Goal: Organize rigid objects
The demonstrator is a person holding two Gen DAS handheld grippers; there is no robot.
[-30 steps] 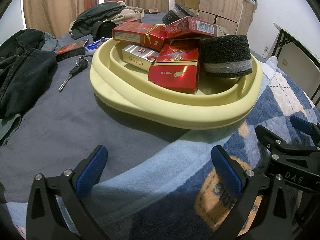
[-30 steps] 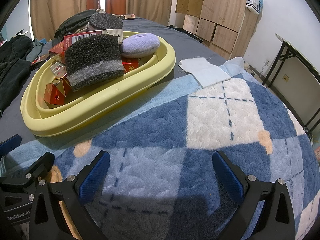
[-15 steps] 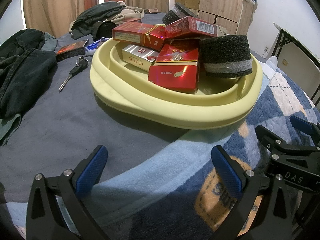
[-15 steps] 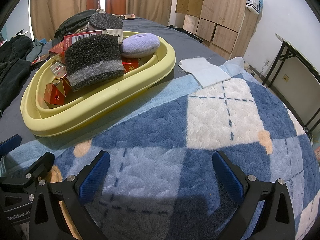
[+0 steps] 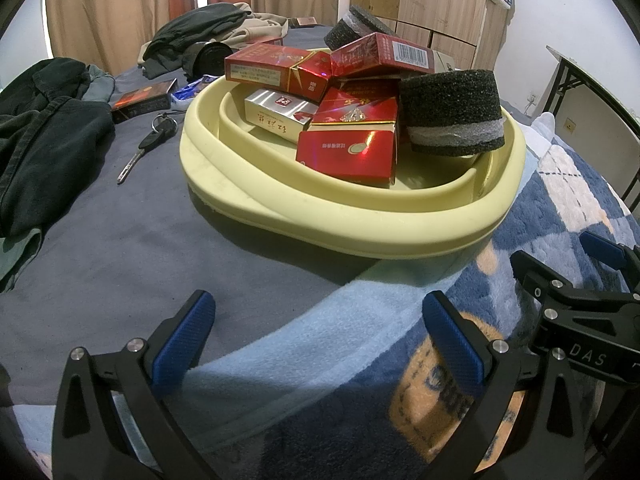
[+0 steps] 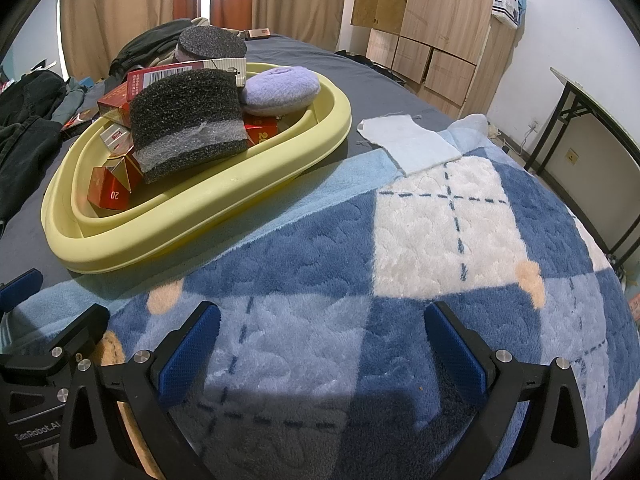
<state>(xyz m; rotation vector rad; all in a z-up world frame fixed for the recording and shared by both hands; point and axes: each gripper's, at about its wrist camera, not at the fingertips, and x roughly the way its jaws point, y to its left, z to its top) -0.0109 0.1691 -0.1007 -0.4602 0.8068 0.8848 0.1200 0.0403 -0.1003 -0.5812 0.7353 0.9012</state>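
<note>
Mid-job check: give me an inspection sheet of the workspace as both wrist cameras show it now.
Surface: bed with a grey sheet and a blue checked blanket in front.
Job's things: yellow basin holds red cartons, a silver carton, two black foam blocks and a purple pad.
Clutter: key, dark carton, dark clothes and a white cloth lie outside the basin.
Grippers: left gripper and right gripper both open, empty, low over the blanket.
Cables: nothing seen.
Surroundings: curtains, wooden wardrobe, folding table.
</note>
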